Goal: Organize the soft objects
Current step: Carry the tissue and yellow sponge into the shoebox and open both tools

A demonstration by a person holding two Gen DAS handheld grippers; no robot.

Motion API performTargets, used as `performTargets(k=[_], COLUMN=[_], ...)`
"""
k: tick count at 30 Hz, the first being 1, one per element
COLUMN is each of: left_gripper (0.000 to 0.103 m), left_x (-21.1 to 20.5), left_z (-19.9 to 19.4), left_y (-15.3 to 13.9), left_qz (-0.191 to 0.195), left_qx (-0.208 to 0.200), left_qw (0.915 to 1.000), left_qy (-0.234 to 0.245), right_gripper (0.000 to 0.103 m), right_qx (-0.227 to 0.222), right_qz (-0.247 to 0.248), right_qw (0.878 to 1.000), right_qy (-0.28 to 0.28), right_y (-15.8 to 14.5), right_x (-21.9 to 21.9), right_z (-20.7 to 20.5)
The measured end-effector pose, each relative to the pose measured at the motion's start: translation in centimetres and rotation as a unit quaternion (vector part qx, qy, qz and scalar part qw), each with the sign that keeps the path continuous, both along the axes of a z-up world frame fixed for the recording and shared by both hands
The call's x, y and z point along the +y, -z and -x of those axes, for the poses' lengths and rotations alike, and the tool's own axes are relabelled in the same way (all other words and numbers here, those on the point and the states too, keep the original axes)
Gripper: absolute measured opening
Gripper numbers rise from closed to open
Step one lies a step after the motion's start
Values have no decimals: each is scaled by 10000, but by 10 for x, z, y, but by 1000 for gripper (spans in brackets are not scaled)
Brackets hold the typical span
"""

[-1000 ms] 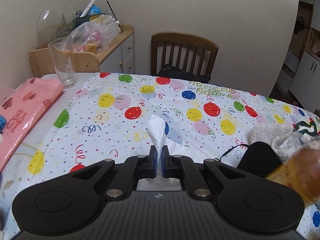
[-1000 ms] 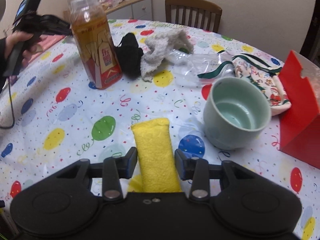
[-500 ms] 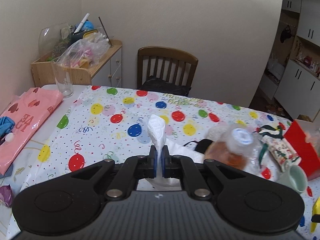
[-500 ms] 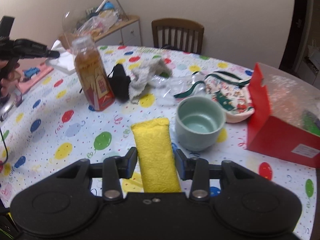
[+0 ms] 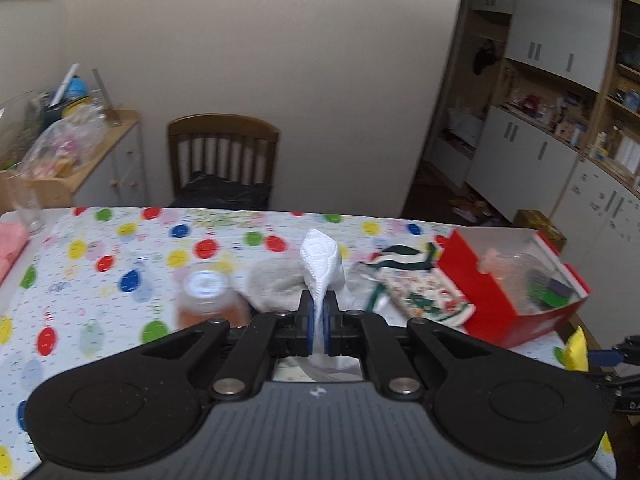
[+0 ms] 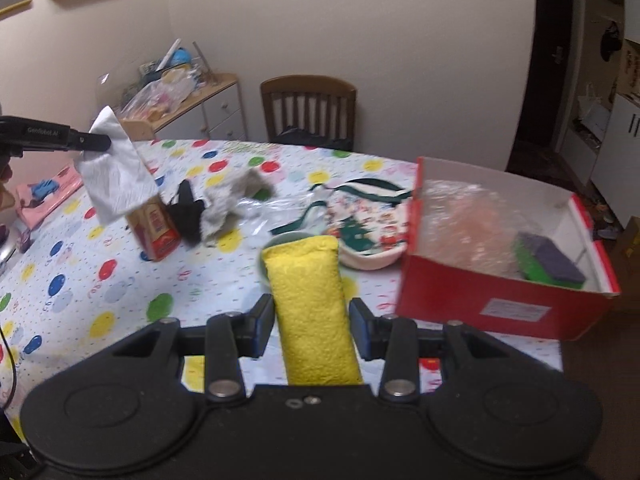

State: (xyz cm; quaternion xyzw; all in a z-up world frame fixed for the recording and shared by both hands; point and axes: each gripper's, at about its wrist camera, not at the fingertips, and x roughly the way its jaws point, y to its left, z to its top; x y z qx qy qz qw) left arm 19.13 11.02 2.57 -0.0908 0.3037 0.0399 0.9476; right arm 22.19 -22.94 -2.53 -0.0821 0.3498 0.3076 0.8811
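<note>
The left gripper (image 5: 315,322) has its jaws pressed together on a white paper napkin (image 5: 320,264), which it holds in the air above the table (image 5: 100,280); in the right wrist view the same napkin (image 6: 116,176) hangs down from the gripper tip. The right gripper (image 6: 312,316) has its jaws half spread and pinching a yellow sponge (image 6: 310,300), which stands up between them, also above the table. On the balloon-pattern tablecloth lie a grey cloth (image 6: 232,200), a black soft object (image 6: 186,208) just beside it, a bottle of brown drink (image 6: 154,228) and a printed pouch with green straps (image 6: 368,224). An open red box (image 6: 500,304) stands at the right, with a green and purple sponge (image 6: 548,260) and clear plastic inside.
</note>
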Motion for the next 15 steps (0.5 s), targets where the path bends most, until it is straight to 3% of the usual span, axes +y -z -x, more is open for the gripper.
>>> performTargets(k=[15], left_gripper=[4], left_x=[-170], left_z=[-85], left_y=[6], left_qz=[-32], left_qx=[145], left_qw=[9920], left_qy=[1255], right_gripper=[39], right_qx=[-202], right_qz=[95], right_qw=[9979], right_qy=[606], right_y=[-11], right_x=[-100], right_z=[-70])
